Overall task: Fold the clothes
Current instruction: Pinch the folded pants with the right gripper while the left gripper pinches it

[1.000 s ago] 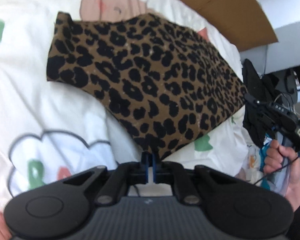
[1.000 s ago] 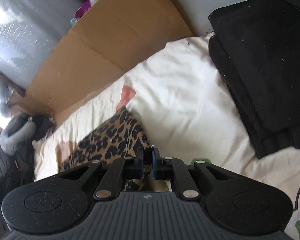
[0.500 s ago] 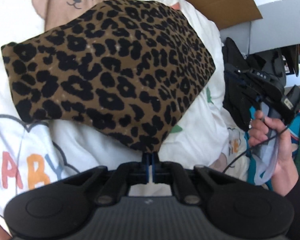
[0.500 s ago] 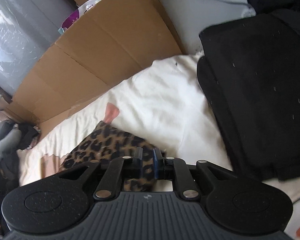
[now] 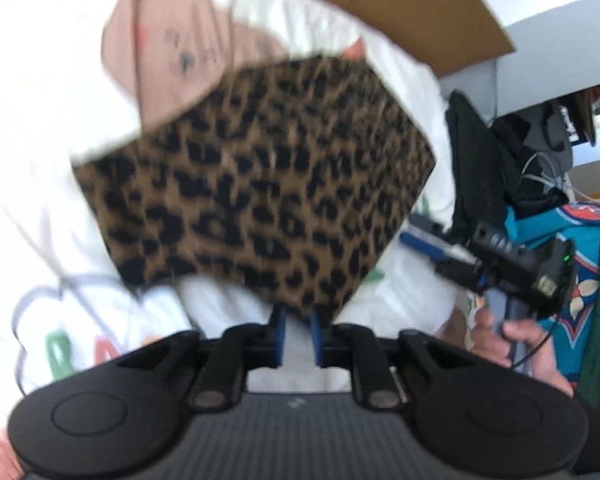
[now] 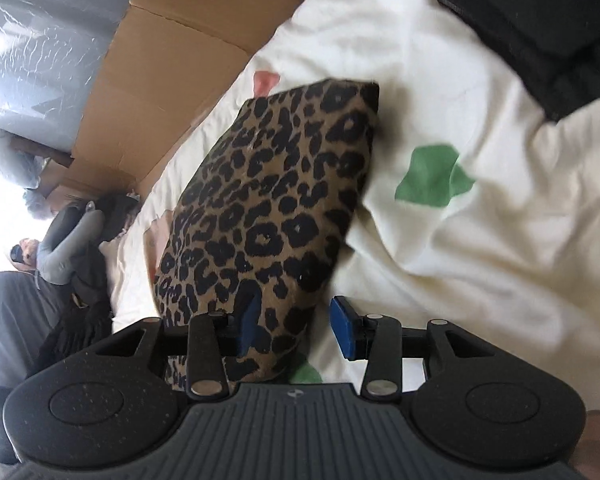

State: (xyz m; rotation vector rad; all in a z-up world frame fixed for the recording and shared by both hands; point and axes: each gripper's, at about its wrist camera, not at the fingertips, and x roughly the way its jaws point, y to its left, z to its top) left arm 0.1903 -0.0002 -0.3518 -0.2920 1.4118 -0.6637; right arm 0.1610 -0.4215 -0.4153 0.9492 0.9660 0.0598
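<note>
A leopard-print garment (image 5: 260, 192) lies folded in a compact shape on the white printed bedspread (image 5: 40, 100). My left gripper (image 5: 297, 334) sits at its near corner. Its jaws are opening, a gap shows between the blue pads, and the corner lies just over their tips. In the right wrist view the same garment (image 6: 268, 208) runs away from my right gripper (image 6: 296, 326). Those jaws are opening too: the fold's near end lies between them against the left pad, and the right pad stands off it. The left wrist view also shows the right gripper (image 5: 414, 228) at the garment's right edge, held by a hand (image 5: 520, 332).
Flattened cardboard (image 6: 160, 60) stands along the far side of the bed. A stack of folded black clothes (image 6: 540, 20) lies on the bedspread at the right. Teal patterned fabric (image 5: 572, 240) and cables are beyond the bed's right edge. Dark bundles (image 6: 80, 240) lie at the left.
Both grippers were shut on the garment's edge and now stand apart from it. The garment has come down into a smaller folded shape, and the right gripper has dropped closer to it.
</note>
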